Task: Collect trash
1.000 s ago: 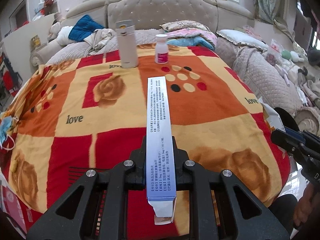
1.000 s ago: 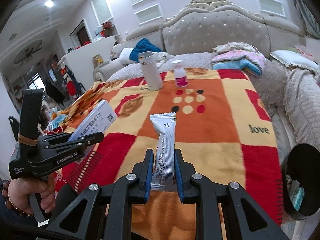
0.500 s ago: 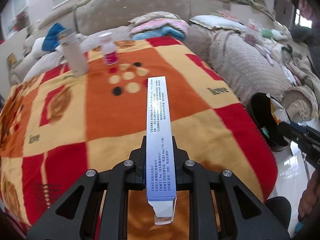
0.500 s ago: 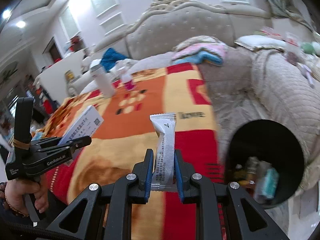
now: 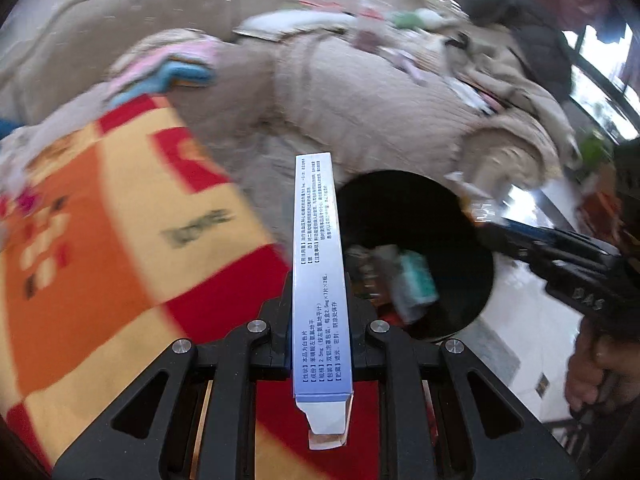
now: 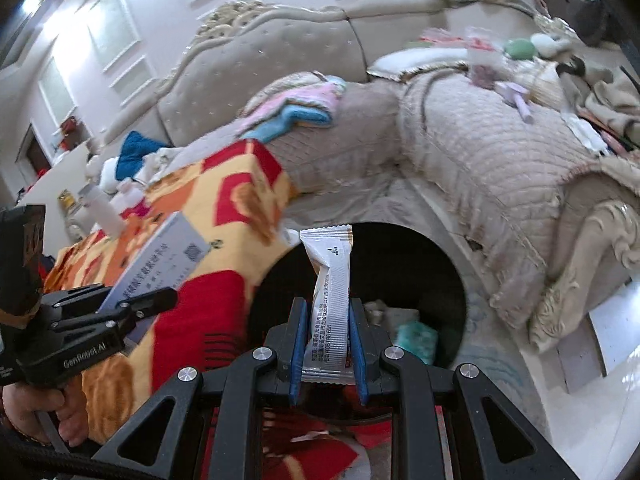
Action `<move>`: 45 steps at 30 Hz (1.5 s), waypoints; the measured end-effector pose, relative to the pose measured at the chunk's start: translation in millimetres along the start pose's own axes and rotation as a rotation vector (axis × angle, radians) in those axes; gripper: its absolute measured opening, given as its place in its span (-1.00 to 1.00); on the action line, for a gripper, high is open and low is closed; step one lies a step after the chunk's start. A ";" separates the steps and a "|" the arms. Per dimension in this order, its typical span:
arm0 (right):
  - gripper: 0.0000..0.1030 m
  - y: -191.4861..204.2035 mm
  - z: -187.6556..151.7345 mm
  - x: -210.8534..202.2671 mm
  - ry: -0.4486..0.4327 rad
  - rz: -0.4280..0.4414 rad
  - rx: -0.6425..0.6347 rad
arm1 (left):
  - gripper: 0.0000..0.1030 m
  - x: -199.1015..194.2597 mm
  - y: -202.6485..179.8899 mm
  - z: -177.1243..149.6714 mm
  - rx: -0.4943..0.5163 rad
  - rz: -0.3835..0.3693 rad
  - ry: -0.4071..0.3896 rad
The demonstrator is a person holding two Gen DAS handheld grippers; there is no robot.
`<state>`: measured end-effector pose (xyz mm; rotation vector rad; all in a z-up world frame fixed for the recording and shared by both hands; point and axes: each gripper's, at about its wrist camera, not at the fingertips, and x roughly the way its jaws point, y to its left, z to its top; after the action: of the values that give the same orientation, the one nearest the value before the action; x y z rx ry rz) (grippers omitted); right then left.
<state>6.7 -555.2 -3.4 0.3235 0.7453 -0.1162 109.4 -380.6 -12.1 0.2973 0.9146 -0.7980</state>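
Right tool (image 6: 328, 344) grips wrapper (image 6: 331, 300) before bin (image 6: 400, 248)

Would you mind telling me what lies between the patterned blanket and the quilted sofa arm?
The black trash bin, with trash already inside, stands there in the right wrist view. The snack wrapper in the right gripper partly covers it.

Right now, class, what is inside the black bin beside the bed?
The black bin already holds trash: a teal packet and pale wrappers near the bottom. The held sachet and medicine box hide part of the interior, so the rest cannot be seen.
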 end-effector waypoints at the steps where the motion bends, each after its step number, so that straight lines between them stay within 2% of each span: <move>1: -0.63 -3.6 -0.3 3.6 0.008 -0.010 0.004 | -0.71 10.5 -7.6 4.4 0.021 -0.030 0.010; 4: -0.63 -11.9 -1.5 13.1 0.026 -0.031 0.015 | -0.71 29.4 -25.5 10.1 0.074 -0.058 0.035; 10: -0.63 -16.6 1.6 24.9 0.032 -0.042 0.022 | -0.68 54.5 -38.5 20.4 0.091 -0.083 0.076; 11: -0.62 -16.8 3.1 26.1 0.029 -0.045 0.017 | -0.68 60.3 -37.4 20.9 0.089 -0.085 0.095; 12: -0.51 -17.8 4.7 27.6 0.033 -0.052 0.021 | -0.68 63.5 -36.5 21.6 0.081 -0.074 0.111; 13: -0.39 -19.4 6.0 27.9 0.035 -0.057 0.029 | -0.63 63.7 -35.5 21.8 0.073 -0.063 0.110; 15: -0.35 -21.8 7.4 25.3 0.019 -0.055 0.039 | -0.28 59.7 -30.9 21.1 0.059 -0.054 0.098; 16: -0.34 -22.0 8.4 23.3 0.009 -0.054 0.041 | -0.01 53.3 -26.8 19.7 0.047 -0.049 0.078; 17: -0.34 -22.8 9.3 20.1 0.002 -0.055 0.047 | 0.13 44.7 -21.6 17.5 0.033 -0.045 0.048; 19: -0.33 -22.4 10.9 11.3 -0.015 -0.052 0.058 | 0.19 30.7 -14.6 14.8 0.008 -0.050 0.012; 22: -0.33 -17.2 11.9 -3.2 -0.032 -0.051 0.076 | 0.43 13.8 -7.2 10.5 -0.009 -0.069 0.006; 24: -0.31 -10.7 11.9 -15.9 -0.049 -0.051 0.081 | 0.46 1.1 -4.2 7.6 -0.012 -0.050 -0.008; 26: -0.18 -1.7 10.2 -29.8 -0.055 -0.053 0.084 | 0.64 -13.2 -1.6 1.9 -0.030 -0.017 -0.005; 28: 0.20 8.2 7.7 -44.9 -0.056 -0.073 0.091 | 0.76 -32.4 -1.4 -9.2 -0.023 0.046 -0.024; 29: 0.32 14.1 5.2 -54.5 -0.056 -0.090 0.098 | 0.84 -40.0 -0.8 -14.9 -0.016 0.077 -0.031; 30: 0.48 20.8 2.1 -64.7 -0.059 -0.104 0.103 | 0.84 -48.7 -1.0 -22.0 -0.006 0.105 -0.035; 31: 0.52 24.7 0.1 -70.1 -0.061 -0.110 0.105 | 0.84 -59.2 -1.1 -30.0 0.002 0.125 -0.043; 34: 0.53 45.3 -11.8 -94.3 -0.044 -0.120 0.104 | 0.84 -94.8 -5.7 -54.8 0.046 0.163 -0.084; 37: 0.55 67.5 -23.6 -108.7 -0.002 -0.158 0.067 | 0.85 -128.1 -13.0 -71.1 0.077 0.239 -0.141; 40: 0.56 88.3 -35.8 -126.4 0.009 -0.192 0.021 | 0.85 -161.5 -5.6 -85.2 -0.007 0.194 -0.167; 43: 0.62 105.8 -48.8 -147.6 -0.015 -0.191 -0.008 | 0.85 -175.3 9.7 -90.5 -0.120 0.150 -0.133; 45: 0.64 115.8 -57.3 -158.7 -0.027 -0.189 -0.024 | 0.85 -182.5 13.5 -95.3 -0.154 0.151 -0.138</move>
<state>-121.2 -428.7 94.1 0.2274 0.7491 -0.2897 -1.8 -230.5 75.7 0.1716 0.8087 -0.5982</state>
